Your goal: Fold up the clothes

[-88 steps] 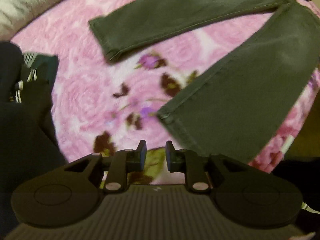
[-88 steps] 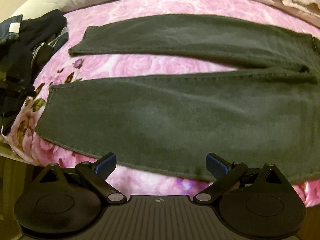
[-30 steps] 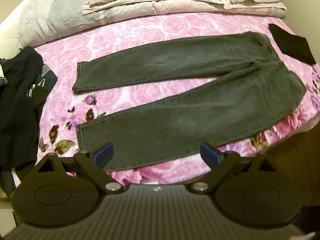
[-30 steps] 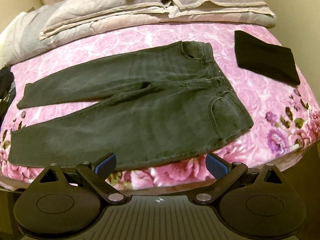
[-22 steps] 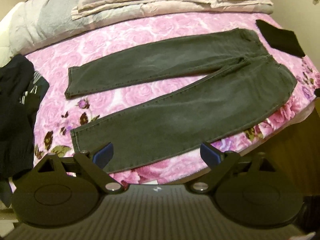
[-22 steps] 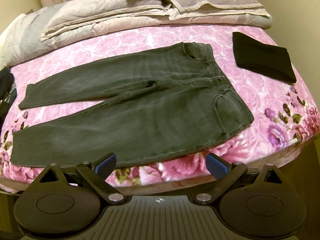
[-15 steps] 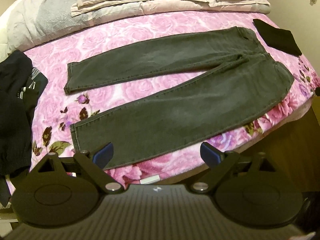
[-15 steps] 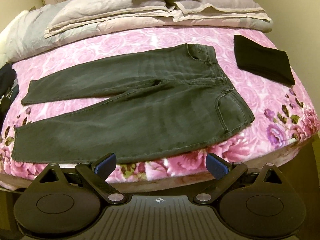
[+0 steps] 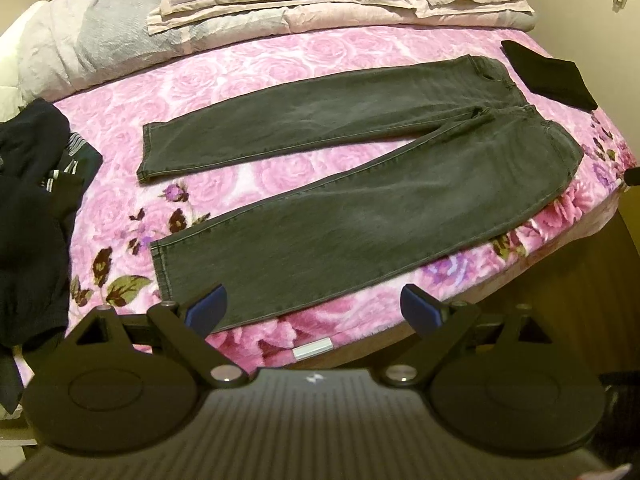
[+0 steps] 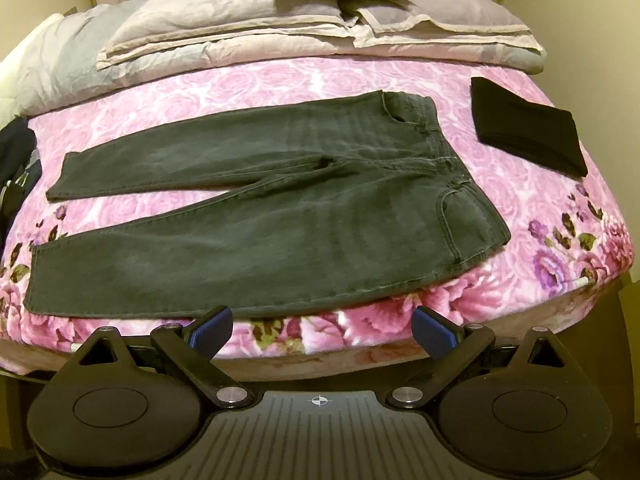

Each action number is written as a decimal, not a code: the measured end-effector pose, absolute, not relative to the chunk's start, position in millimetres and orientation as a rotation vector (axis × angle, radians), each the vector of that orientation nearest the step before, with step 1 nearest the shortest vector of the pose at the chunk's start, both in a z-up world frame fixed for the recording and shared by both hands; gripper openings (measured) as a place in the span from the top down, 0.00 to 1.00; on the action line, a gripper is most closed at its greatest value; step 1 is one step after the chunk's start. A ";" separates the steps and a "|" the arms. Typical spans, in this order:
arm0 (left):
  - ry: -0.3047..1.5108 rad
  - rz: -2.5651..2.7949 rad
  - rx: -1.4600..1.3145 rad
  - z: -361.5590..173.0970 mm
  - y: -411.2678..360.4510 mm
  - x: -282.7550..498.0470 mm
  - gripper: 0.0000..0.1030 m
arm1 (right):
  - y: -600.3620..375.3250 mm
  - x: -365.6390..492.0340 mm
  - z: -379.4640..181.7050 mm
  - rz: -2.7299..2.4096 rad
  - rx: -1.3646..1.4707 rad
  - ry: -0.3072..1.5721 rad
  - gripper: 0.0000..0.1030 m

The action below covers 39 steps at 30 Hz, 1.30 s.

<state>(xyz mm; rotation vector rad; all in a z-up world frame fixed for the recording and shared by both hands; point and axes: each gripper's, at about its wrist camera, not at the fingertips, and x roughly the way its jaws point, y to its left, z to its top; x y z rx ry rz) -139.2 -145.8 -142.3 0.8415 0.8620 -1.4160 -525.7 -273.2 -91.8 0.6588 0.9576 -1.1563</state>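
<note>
Dark grey jeans [image 9: 360, 208] [image 10: 280, 216] lie flat on the pink rose-print bed cover [image 9: 224, 76] [image 10: 280, 84], legs spread apart pointing left, waist at the right. My left gripper [image 9: 316, 304] is open and empty, held back off the bed's front edge near the lower leg's hem. My right gripper [image 10: 322, 330] is open and empty too, pulled back from the front edge below the near leg.
A folded black garment [image 10: 528, 132] [image 9: 552, 76] lies at the right of the bed. A heap of dark clothes [image 9: 32, 216] sits at the left edge. Folded duvets and pillows [image 10: 312, 28] are stacked at the back. The bed's front edge drops off just ahead of both grippers.
Both grippers have drawn back and up from the jeans, so the whole bed shows now. The left gripper, nearly shut 2.9 s ago, stands open. The jeans have not moved lately.
</note>
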 end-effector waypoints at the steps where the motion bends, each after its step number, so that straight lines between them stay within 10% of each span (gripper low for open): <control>1: 0.861 -1.414 0.841 -142.4 -144.2 -137.2 0.11 | -272.8 -523.5 -92.5 -1.154 0.656 0.959 0.04; 30: 0.337 -1.392 1.338 -251.4 -143.3 -193.1 0.29 | -298.6 -550.0 -161.2 -0.934 0.042 1.133 0.05; 33: 0.293 -1.369 1.426 -289.3 -159.1 -199.3 0.33 | -322.6 -556.8 -189.0 -0.832 -0.021 1.160 0.30; 39: 0.170 -1.368 1.689 -362.9 -172.8 -199.3 0.46 | -363.0 -570.9 -245.5 -0.690 -0.090 1.219 0.31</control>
